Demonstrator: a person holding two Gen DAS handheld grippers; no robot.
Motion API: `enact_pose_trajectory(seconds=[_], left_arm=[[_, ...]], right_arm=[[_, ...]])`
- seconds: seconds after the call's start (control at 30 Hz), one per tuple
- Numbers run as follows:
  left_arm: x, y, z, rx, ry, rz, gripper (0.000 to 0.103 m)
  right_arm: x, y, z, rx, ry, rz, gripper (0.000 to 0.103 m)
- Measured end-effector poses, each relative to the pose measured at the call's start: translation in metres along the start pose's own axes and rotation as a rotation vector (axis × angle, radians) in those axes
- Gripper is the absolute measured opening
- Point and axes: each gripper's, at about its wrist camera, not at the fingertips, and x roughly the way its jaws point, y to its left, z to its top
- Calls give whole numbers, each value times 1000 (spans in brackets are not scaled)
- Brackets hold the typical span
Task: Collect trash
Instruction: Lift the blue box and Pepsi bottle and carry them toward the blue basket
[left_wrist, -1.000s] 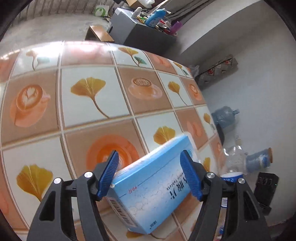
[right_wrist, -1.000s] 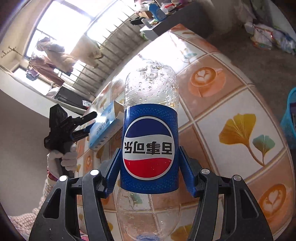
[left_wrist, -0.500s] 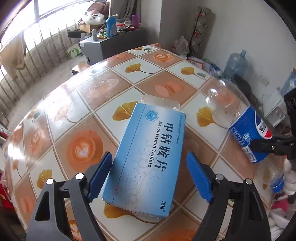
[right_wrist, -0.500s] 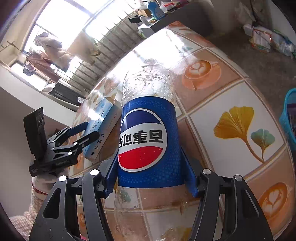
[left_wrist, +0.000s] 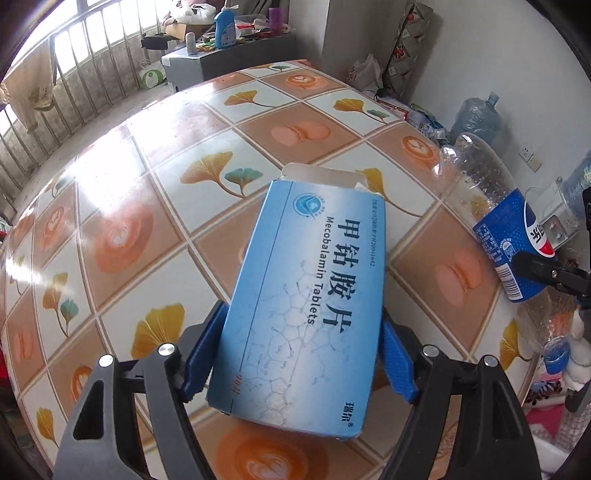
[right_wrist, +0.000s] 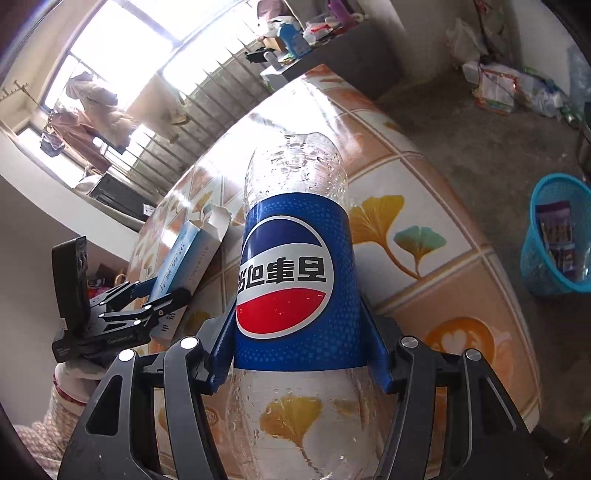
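Observation:
A blue medicine box (left_wrist: 314, 280) with an open end flap sits between the fingers of my left gripper (left_wrist: 301, 358) above the tiled table (left_wrist: 147, 184). The jaws are closing, and both blue pads lie against the box's long sides. My right gripper (right_wrist: 299, 354) is shut on a clear Pepsi bottle (right_wrist: 295, 266), gripping it at the blue label with the bottle's base pointing away. In the right wrist view the box (right_wrist: 188, 254) and left gripper (right_wrist: 155, 295) are at the left. In the left wrist view the bottle (left_wrist: 495, 206) is at the right edge.
A blue mesh basket (right_wrist: 554, 236) with wrappers inside stands on the floor beyond the table's right edge. Bags and litter (right_wrist: 509, 85) lie along the far wall. A cluttered grey cabinet (left_wrist: 229, 55) stands behind the table, and a water jug (left_wrist: 476, 118) stands by the wall.
The left gripper rolled and swung across the table; the box went from askew, to loose in wider jaws, to lying straight between the pads. The right gripper carried the bottle sideways, bringing the basket into view.

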Motion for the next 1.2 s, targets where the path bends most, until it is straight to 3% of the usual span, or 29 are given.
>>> enact_pose_trajectory(seconds=[0.27,0.6,1.2], left_arm=[[-11,-31,-19,-113,14,-141,75],[-11,-29,-23,-205,82,-266,75],[4,-49,-6,-17,34,-131,77]], right_arm=[[-8,-7,-1,27,-33,-11,57],[-2,-9,-4,25,-33,-8,58],[3,-8,-4,35,-17,8,60]])
